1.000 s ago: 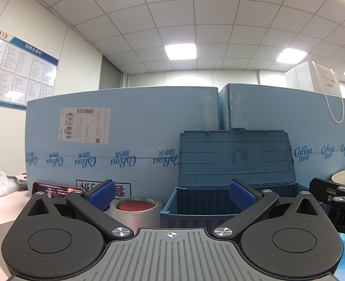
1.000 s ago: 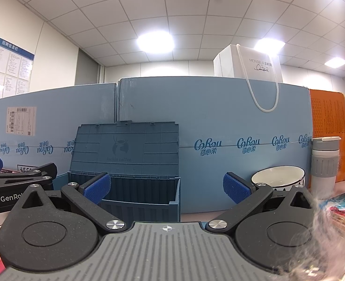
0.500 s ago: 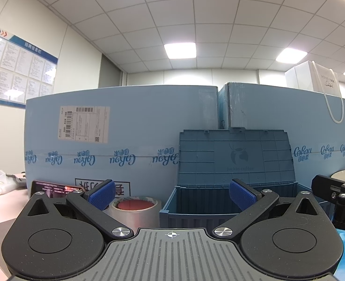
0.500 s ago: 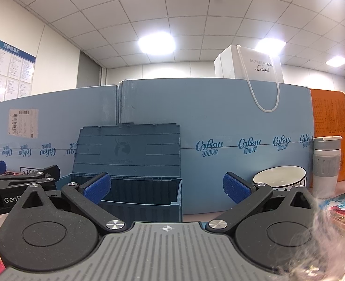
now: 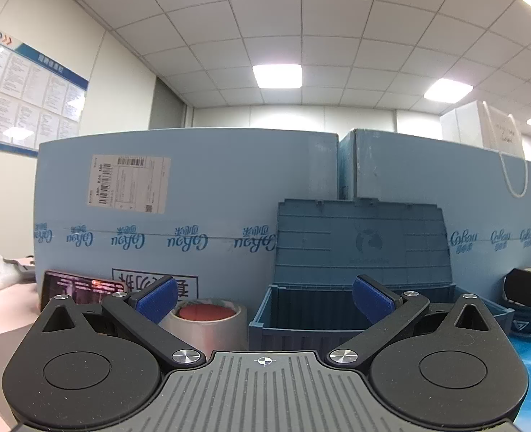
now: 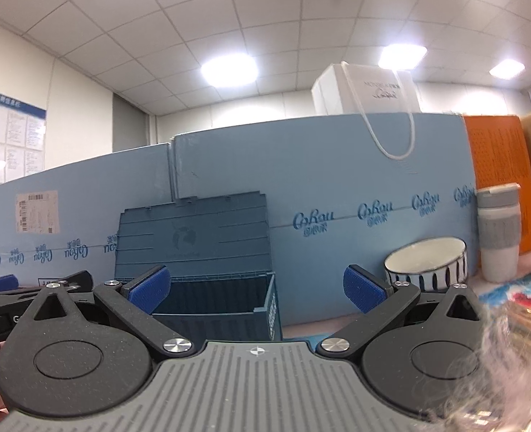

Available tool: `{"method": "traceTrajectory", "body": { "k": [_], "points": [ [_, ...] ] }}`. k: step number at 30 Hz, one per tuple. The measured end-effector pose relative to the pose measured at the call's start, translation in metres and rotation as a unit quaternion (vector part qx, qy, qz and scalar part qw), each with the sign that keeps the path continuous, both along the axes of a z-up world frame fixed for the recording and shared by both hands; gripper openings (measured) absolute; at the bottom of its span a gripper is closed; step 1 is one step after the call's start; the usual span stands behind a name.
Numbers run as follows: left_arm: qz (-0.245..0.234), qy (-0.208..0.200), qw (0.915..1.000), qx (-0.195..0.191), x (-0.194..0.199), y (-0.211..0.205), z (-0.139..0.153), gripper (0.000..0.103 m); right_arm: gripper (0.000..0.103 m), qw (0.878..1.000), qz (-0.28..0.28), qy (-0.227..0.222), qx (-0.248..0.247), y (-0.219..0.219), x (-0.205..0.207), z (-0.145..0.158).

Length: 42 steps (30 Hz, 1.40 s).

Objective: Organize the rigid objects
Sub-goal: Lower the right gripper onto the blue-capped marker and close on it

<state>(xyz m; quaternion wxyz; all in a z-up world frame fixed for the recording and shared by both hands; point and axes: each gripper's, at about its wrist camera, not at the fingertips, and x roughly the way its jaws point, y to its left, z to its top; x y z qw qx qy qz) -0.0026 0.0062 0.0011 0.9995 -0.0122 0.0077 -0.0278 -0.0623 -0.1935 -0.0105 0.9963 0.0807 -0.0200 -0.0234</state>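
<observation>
Both pairs of tongs hang released and empty over the desk, with the sorting not yet begun. The right tongs (image 6: 256,289) have just swung and tilted toward the right end of the desk, so the striped bowl (image 6: 426,264) and the grey-sleeved tumbler (image 6: 498,232) now stand larger in their view, while the horizon leans. That reads as the first reach toward those rigid pieces, though nothing has been touched. The left tongs (image 5: 264,297) have scarcely stirred, their blue pads spread wide before the open blue crate (image 5: 337,315) and the roll of silver tape (image 5: 207,324) just to its left.

The crate, the likely home for the loose goods, sits against the back of the desk with its lid (image 6: 193,235) propped upright on the wall of blue cartons (image 6: 337,180). A phone (image 5: 81,286) leans against the cartons toward the back-left corner; the bowl and tumbler wait toward the back-right.

Room is tight at the rear, where the cartons close off the back edge. Open desk shows between the crate's right wall and the bowl. At the right edge, bright printed packaging (image 6: 510,298) and a blurred wisp crowd the near corner of the right view, so any approach to the tumbler looks best made from the front.
</observation>
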Motion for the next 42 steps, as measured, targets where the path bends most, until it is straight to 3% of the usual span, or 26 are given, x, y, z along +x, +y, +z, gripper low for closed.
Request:
{"method": "traceTrajectory", "body": {
  "k": [9,17,23,26,30,33,37,42],
  "points": [
    [-0.092,-0.004,0.9949,-0.043,-0.014,0.022,0.011,0.103,0.103,0.999,0.037,-0.007,-0.001,-0.001,-0.027,0.011],
    [-0.169,0.046,0.981,-0.084,-0.014,0.032,0.017,0.103,0.103,0.998,0.034,0.006,-0.046,-0.004,-0.06,0.038],
    [-0.194,0.051,0.9779,-0.058,-0.021,0.021,0.016,0.103,0.103,0.987,0.068,0.115,-0.092,-0.014,-0.069,0.049],
    [-0.224,0.061,0.972,-0.04,-0.023,0.013,0.014,0.103,0.103,0.984,0.025,0.136,-0.111,-0.018,-0.08,0.046],
    [-0.278,0.086,0.9562,-0.028,-0.023,0.005,0.01,0.103,0.103,0.974,0.022,0.168,-0.151,-0.03,-0.089,0.037],
    [-0.273,0.072,0.9594,-0.002,-0.03,-0.004,0.007,0.103,0.103,0.962,0.086,0.201,-0.164,-0.044,-0.095,0.029],
    [-0.29,0.071,0.9543,0.008,-0.035,-0.009,0.005,0.103,0.103,0.937,0.167,0.25,-0.179,-0.055,-0.098,0.017],
    [-0.308,0.076,0.9483,0.013,-0.035,-0.013,0.002,0.103,0.103,0.923,0.137,0.298,-0.202,-0.068,-0.091,0.01]
  ]
}}
